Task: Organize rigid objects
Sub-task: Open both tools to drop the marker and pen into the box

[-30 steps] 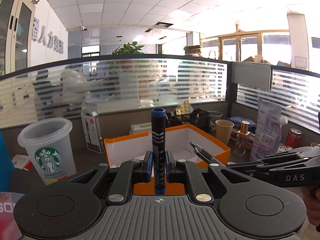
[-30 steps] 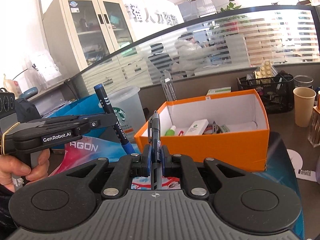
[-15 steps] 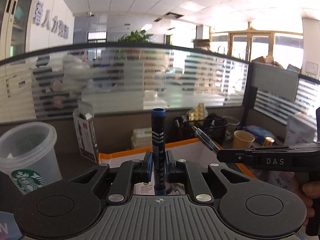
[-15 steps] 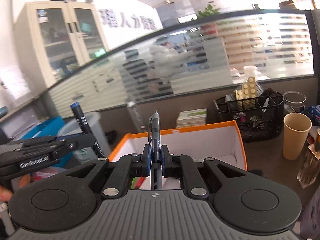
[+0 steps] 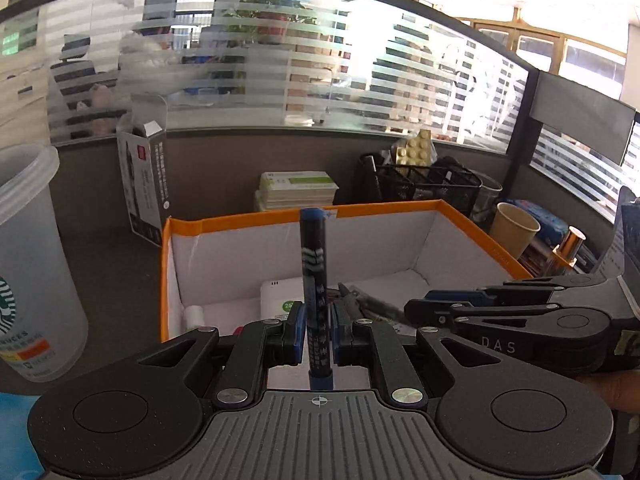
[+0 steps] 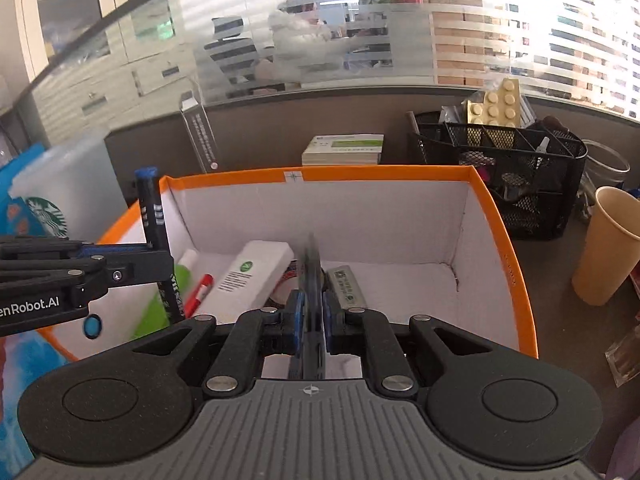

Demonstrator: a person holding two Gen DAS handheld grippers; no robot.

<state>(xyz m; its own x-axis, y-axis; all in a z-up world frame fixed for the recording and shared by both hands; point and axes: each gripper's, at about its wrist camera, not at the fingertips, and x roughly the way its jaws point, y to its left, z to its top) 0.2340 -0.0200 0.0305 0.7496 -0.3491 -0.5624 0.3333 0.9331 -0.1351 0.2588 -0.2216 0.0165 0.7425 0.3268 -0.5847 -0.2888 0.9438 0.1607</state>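
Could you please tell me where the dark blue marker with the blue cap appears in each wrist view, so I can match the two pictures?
Left wrist view: the dark blue marker with the blue cap stands upright at centre, clamped in the left gripper.
Right wrist view: the same marker is at the left edge, tilted, held by that gripper entering from the left.
Shared landmark: the orange cardboard box, whose rim lies behind the marker in both.

A frosted Starbucks tumbler (image 5: 34, 276) stands at the left edge of the left wrist view. A black mesh desk organizer (image 6: 516, 168) sits at upper right, a tan paper cup (image 6: 606, 246) at the right edge. A stack of green-and-white booklets (image 6: 344, 149) lies at upper centre below the striped glass partition (image 6: 360, 32).
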